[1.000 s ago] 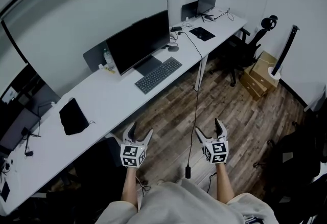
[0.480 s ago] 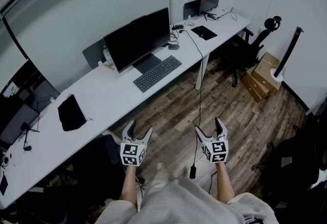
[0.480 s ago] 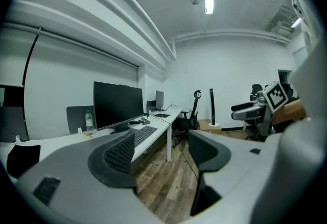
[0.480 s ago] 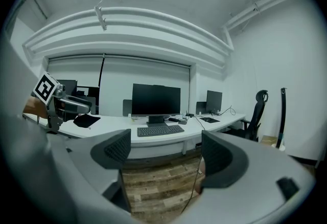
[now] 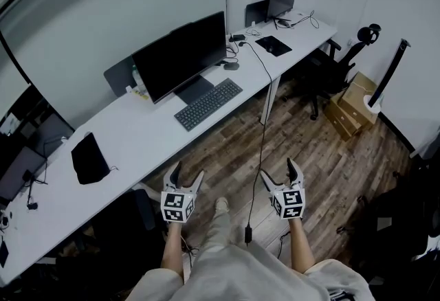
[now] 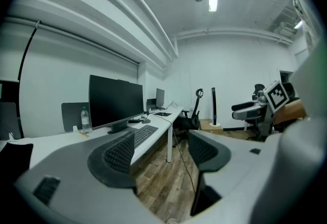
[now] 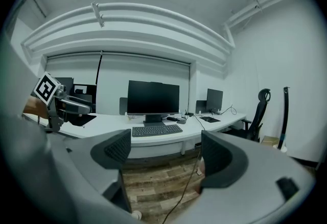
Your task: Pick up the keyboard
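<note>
Dark keyboard point(image 5: 208, 104) on white desk point(image 5: 137, 135) | left gripper point(image 5: 188, 172), right gripper point(image 5: 279, 170): jaws apart, empty | bottle point(image 6: 85, 119) contents unclear

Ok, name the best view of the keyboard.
Head view: the keyboard lies whole, seen from above, before the monitor. The right gripper view shows it edge-on; the left gripper view, partly behind a jaw.

A monitor point(image 5: 180, 56) stands on a desk point(image 5: 130, 135) well ahead of the jaws; a cable point(image 5: 264, 121) hangs to the floor point(image 5: 330, 155) below them.
</note>
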Demonstrator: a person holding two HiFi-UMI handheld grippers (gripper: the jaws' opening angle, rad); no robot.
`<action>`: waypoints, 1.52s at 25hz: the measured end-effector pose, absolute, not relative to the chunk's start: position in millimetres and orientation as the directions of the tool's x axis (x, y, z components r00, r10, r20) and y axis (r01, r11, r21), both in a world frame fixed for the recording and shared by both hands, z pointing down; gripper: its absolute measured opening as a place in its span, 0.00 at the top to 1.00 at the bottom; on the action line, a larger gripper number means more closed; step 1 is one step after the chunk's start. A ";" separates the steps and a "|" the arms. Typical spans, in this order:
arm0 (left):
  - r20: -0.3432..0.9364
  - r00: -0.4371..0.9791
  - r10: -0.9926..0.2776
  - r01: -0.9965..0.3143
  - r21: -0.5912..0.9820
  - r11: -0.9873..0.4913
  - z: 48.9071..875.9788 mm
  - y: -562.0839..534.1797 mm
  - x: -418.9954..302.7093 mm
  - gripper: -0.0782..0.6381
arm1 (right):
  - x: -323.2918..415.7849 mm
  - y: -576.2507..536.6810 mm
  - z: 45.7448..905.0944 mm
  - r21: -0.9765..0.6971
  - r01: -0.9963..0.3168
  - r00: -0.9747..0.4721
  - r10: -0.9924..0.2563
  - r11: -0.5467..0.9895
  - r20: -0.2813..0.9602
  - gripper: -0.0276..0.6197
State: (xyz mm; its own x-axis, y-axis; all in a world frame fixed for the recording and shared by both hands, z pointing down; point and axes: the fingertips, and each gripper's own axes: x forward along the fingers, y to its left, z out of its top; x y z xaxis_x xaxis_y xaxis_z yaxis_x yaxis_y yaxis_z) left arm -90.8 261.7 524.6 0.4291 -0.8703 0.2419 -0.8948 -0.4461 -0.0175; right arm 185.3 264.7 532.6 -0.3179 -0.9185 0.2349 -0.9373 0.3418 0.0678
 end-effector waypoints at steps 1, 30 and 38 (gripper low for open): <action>0.242 0.434 -0.868 -0.893 -0.015 -0.450 526.3 252.1 -88.9 0.46 | 186.6 256.5 533.9 0.069 -0.939 -0.313 -0.920 0.338 0.237 0.30; 0.245 0.534 -0.809 -0.836 0.014 -0.548 524.4 -67.3 -75.2 0.46 | 193.0 -30.9 522.1 0.088 -0.969 -0.202 -0.944 0.232 0.262 0.31; 0.237 0.553 -0.799 -0.824 0.018 -0.566 526.9 -129.3 -78.2 0.46 | 189.1 -84.8 523.6 0.100 -0.974 -0.172 -0.949 0.204 0.263 0.31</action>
